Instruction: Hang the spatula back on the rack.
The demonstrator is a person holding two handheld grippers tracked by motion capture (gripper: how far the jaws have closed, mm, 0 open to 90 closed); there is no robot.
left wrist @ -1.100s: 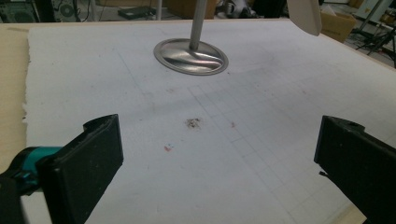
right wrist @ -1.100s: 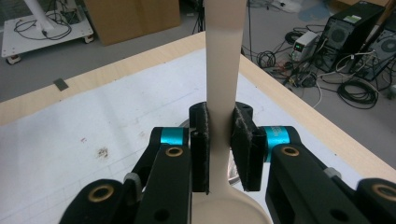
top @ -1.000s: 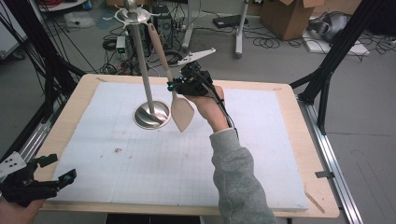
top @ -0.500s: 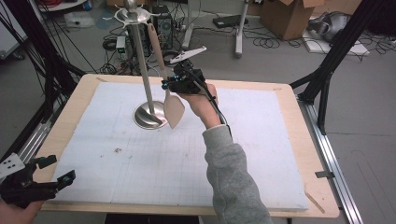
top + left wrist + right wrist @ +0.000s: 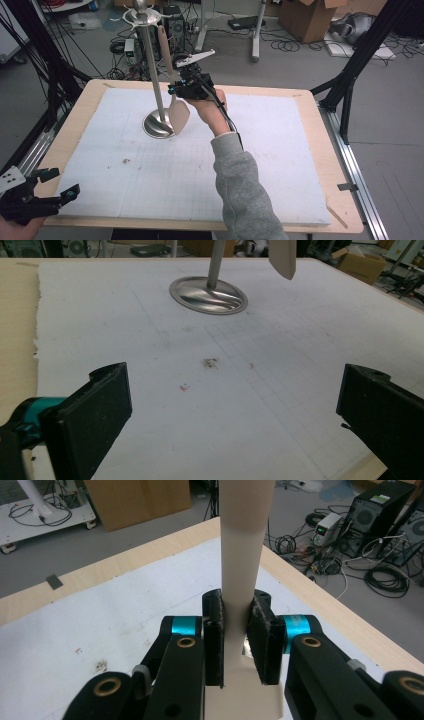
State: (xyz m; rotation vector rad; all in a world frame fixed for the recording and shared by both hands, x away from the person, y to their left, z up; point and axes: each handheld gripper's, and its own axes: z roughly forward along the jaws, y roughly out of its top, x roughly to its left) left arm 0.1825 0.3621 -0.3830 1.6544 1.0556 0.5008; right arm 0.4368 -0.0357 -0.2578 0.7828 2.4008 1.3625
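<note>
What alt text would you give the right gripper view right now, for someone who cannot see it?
The right tongs are shut on the pale handle of a spatula, which rises straight up the middle of the picture between the two black pads. Below lies the white mat on the wooden table, with cables and computer cases on the floor beyond.

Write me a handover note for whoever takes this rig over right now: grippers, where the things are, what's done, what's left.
Right gripper: shut on the beige flat-bladed spatula, held upright by its handle, blade down, beside the steel stand's pole.
Left gripper: open, holding nothing, at the near left corner of the white mat.
Round steel stand base sits on the mat's far left part.
Done: spatula gripped and off the mat.
Left: probably hanging it on the stand's top hooks; the handle end looks near them.
</note>
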